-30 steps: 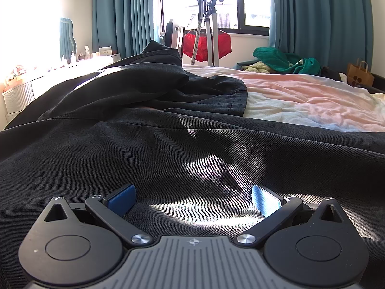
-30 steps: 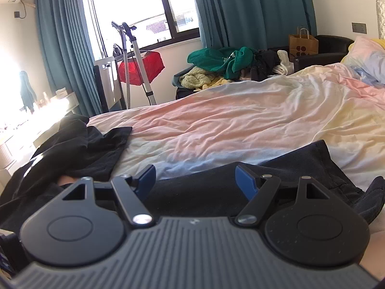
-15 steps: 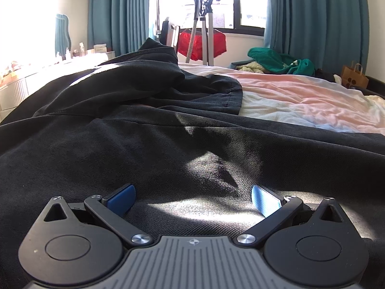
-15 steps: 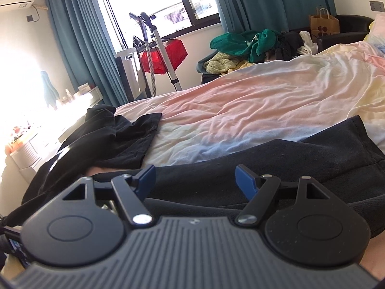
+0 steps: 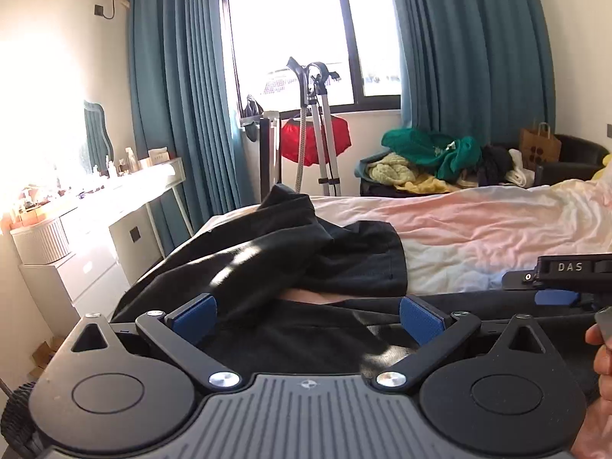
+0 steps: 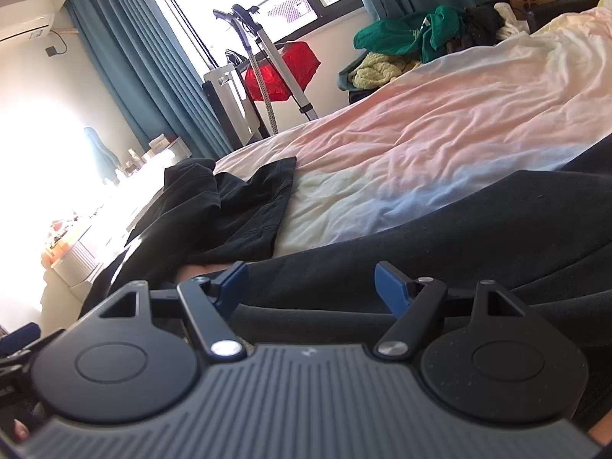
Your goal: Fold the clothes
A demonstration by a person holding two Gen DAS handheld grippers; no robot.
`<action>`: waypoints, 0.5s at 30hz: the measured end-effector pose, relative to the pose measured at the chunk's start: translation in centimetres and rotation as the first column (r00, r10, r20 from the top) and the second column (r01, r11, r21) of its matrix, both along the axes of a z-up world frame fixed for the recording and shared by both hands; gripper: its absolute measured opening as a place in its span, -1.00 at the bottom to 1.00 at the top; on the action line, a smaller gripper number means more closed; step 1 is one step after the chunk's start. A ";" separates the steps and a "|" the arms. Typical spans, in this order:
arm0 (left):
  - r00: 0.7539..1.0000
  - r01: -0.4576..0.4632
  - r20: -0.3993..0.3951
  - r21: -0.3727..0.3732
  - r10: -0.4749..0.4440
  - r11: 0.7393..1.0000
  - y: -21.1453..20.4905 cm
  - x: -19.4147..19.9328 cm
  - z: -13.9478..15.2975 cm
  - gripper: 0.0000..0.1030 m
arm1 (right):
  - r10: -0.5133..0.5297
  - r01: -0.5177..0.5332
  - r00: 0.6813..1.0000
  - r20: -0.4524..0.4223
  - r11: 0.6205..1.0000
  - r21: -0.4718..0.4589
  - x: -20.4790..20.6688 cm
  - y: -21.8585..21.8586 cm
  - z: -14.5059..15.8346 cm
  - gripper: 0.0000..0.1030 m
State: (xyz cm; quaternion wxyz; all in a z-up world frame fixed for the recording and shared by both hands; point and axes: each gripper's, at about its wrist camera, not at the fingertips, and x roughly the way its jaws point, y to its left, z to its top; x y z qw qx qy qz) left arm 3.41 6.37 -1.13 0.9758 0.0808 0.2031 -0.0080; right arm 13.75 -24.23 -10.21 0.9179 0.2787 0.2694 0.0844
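Both the left tongs (image 5: 308, 319) and right tongs (image 6: 315, 287) gape wide and empty above the black garment (image 5: 306, 264), which lies rumpled across the bed (image 5: 478, 229), so a neat fold likely calls for pinching matching edges evenly.

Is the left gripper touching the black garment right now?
Cannot tell. In the left wrist view the left gripper is open just over the black garment; neither contact nor gap shows plainly.

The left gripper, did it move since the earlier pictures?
Yes. The left gripper rose and backed away: the window now shows far more above the black garment.
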 end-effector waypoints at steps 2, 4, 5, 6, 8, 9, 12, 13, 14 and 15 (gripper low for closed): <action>1.000 -0.010 -0.009 -0.025 0.009 1.000 1.0 0.4 0.4 1.00 | 0.030 -0.028 0.999 -0.028 0.998 0.051 1.8 1.1 -0.4 0.48; 1.000 -0.009 -0.026 -0.069 0.007 0.998 2.1 1.0 0.2 1.00 | 0.060 -0.051 0.996 -0.066 0.990 0.135 4.4 2.9 -1.0 0.48; 0.999 -0.005 -0.048 -0.099 0.001 0.995 2.9 1.4 -0.1 1.00 | 0.077 -0.060 0.994 -0.083 0.980 0.187 5.9 3.8 -1.4 0.48; 0.998 -0.009 -0.064 -0.119 0.002 0.993 3.6 1.6 -0.4 1.00 | 0.092 -0.067 0.992 -0.092 0.967 0.246 7.5 4.8 -1.9 0.48; 0.998 -0.025 -0.067 -0.139 0.016 0.990 4.9 2.0 -1.0 1.00 | 0.100 -0.055 0.989 -0.113 0.938 0.343 10.6 6.8 -3.1 0.47; 0.998 -0.035 -0.064 -0.146 0.026 0.989 5.5 2.3 -1.3 1.00 | 0.101 -0.041 0.986 -0.136 0.921 0.388 12.2 7.8 -3.8 0.47; 0.994 -0.075 -0.097 -0.192 0.057 0.979 7.3 3.5 -2.7 1.00 | 0.077 0.040 0.964 -0.254 0.903 0.427 15.9 11.0 -6.4 0.46; 0.991 -0.087 -0.120 -0.216 0.062 0.972 7.8 4.0 -3.3 1.00 | 0.046 0.062 0.966 -0.253 0.913 0.403 16.5 11.7 -6.6 0.41; 0.988 -0.097 -0.140 -0.232 0.066 0.968 8.2 4.3 -3.8 1.00 | 0.005 0.088 0.972 -0.236 0.920 0.381 17.1 12.4 -6.7 0.28; 0.984 -0.109 -0.165 -0.241 0.070 0.964 8.5 4.7 -4.3 1.00 | -0.032 0.119 0.973 -0.231 0.920 0.373 17.6 12.7 -6.7 0.24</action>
